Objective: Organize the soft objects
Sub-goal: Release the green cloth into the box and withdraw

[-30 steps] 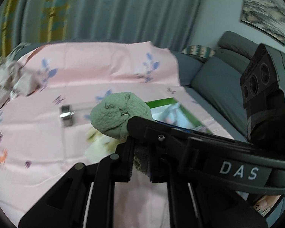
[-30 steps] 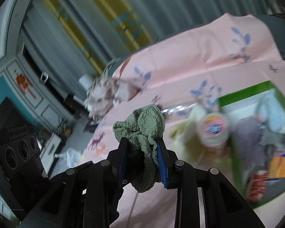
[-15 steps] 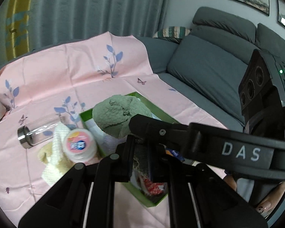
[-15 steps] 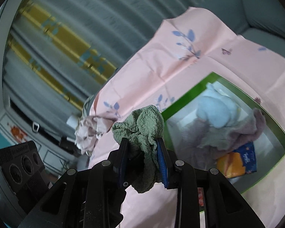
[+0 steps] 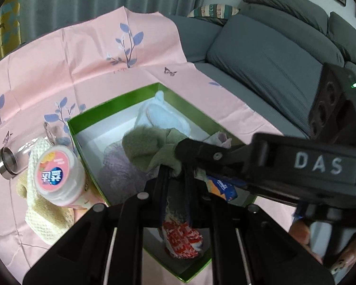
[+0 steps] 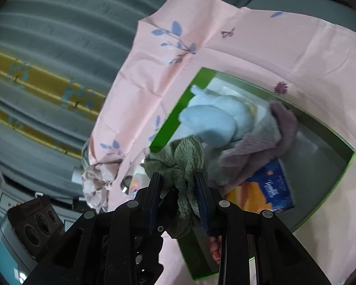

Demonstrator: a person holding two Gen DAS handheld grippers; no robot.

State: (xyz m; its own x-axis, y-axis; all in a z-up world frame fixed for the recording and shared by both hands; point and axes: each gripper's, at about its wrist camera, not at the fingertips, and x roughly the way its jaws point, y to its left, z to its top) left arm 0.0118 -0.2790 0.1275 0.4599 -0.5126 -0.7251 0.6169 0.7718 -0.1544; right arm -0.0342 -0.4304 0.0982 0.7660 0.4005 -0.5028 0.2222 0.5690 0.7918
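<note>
L wrist view: my left gripper (image 5: 174,166) is pinched nearly closed on the green cloth (image 5: 149,148), w/ the right gripper (image 5: 189,147) clamping it from frame right. A sec ago only pink sheet lay below; now the green box (image 5: 111,101) fills center frame, so drop-off looks close. Cloth is bunched, bulk toward upper left.

R wrist view: right gripper (image 6: 179,182) is narrowly open, gripping the cloth. It's over the box's left rim, long axis approx. vertical in frame, tail hanging down.
</note>
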